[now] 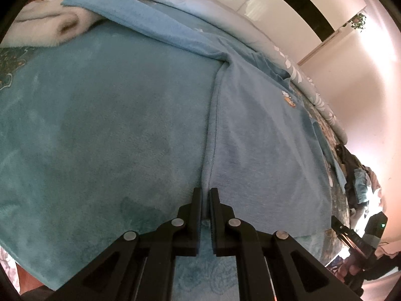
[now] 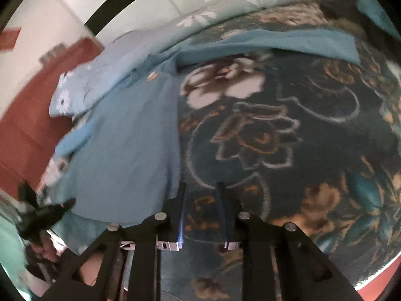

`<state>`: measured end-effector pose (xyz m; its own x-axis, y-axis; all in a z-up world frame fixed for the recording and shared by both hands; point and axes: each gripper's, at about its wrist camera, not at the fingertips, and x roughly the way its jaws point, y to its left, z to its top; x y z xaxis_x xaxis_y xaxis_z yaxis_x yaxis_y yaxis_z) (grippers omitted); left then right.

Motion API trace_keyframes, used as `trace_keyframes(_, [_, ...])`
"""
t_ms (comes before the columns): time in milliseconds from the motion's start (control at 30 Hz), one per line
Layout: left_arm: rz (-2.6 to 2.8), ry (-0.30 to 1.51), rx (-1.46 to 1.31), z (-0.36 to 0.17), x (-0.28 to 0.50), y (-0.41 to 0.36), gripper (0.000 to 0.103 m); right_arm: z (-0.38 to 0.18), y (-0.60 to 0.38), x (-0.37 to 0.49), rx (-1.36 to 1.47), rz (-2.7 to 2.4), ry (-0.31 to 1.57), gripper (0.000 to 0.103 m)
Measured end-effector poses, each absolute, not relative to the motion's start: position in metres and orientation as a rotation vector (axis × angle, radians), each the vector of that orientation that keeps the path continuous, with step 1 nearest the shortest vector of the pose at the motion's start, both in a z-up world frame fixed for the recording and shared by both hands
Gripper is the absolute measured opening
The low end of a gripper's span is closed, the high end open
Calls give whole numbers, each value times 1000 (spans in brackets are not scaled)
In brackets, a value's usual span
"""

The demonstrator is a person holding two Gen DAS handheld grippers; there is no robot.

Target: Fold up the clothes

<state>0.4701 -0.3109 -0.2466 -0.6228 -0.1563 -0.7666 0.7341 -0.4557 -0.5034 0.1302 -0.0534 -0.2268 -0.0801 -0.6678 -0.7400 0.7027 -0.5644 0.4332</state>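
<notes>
Fabric fills the left wrist view: a light blue long-sleeved shirt (image 1: pixel 263 135) lies spread on a teal plush blanket (image 1: pixel 100 130) over the bed. The left hand-held gripper (image 1: pixel 205 195) enters from 6 o'clock with its jaws nearly together, pinching the shirt's side edge where a raised fold of cloth runs up toward 12 o'clock. One sleeve (image 1: pixel 140 22) stretches off toward 10 o'clock, passing just beside a white fluffy rolled item (image 1: pixel 57 25) at 10 o'clock. A small orange and white emblem (image 1: pixel 288 99) sits on the chest at about 2 o'clock. A pale floral quilt (image 1: pixel 225 17) is bunched along the far side of the bed from 12 to 3 o'clock. The other gripper's black body shows at 4 o'clock by the shirt's hem corner.

From the right wrist view, somewhat blurred, the right hand-held gripper (image 2: pixel 201 188) stands with a moderate gap between its jaws and nothing in them, above a dark floral bedspread (image 2: pixel 275 130). The shirt (image 2: pixel 125 145) lies at 9 o'clock, its edge just beside the left finger, and its other sleeve (image 2: pixel 275 40) runs across toward 1 o'clock. The left gripper (image 2: pixel 47 213) appears at 8 o'clock on the hem.
</notes>
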Motion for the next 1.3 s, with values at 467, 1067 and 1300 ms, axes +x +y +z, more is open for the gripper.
trace_keyframes(467, [-2107,1196,870,-249,471,-313,7,-227,-80,161,1148,-1786,208,23])
trace_keyframes(1067, [-2116,1177,885,-248,470,-315,10,-228,-49,132,1236,-1750,-8,3])
trace_keyframes(1300, [-2115,1136,891,-245,473,-306,4,-223,-48,130,1230,-1732,-29,3])
